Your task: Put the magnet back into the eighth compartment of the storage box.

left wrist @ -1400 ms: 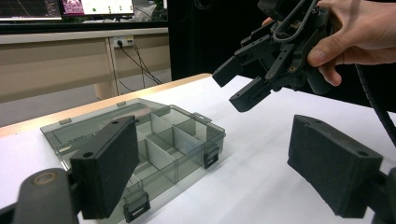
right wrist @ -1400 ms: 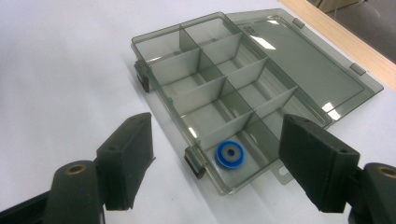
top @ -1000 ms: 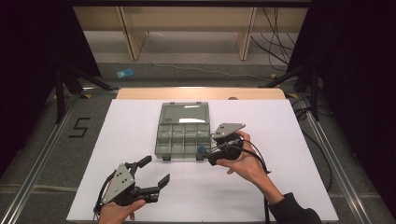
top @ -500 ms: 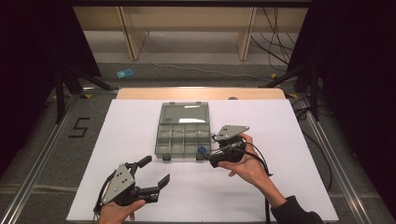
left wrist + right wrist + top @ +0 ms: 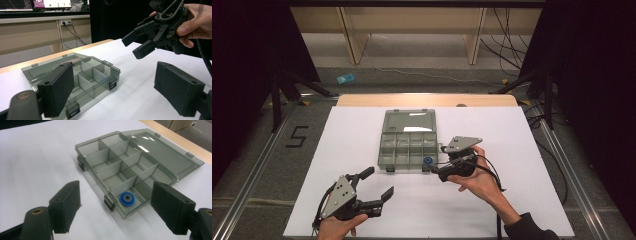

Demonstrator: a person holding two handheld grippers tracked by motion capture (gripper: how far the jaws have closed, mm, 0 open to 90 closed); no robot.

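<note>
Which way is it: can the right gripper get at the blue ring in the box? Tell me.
Probably yes. The right gripper is open just short of the blue ring, which lies uncovered in a corner compartment of the open box.

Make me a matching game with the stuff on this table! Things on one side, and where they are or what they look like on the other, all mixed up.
Things:
1. blue ring
2. organizer box
3. left gripper
4. right gripper

Descriptions:
A. open above the white table near the person, away from the box
B. lid laid flat open
C. open, just beside the box's corner
D. in a corner compartment

Pairs: 1-D, 2-B, 3-A, 4-C
</note>
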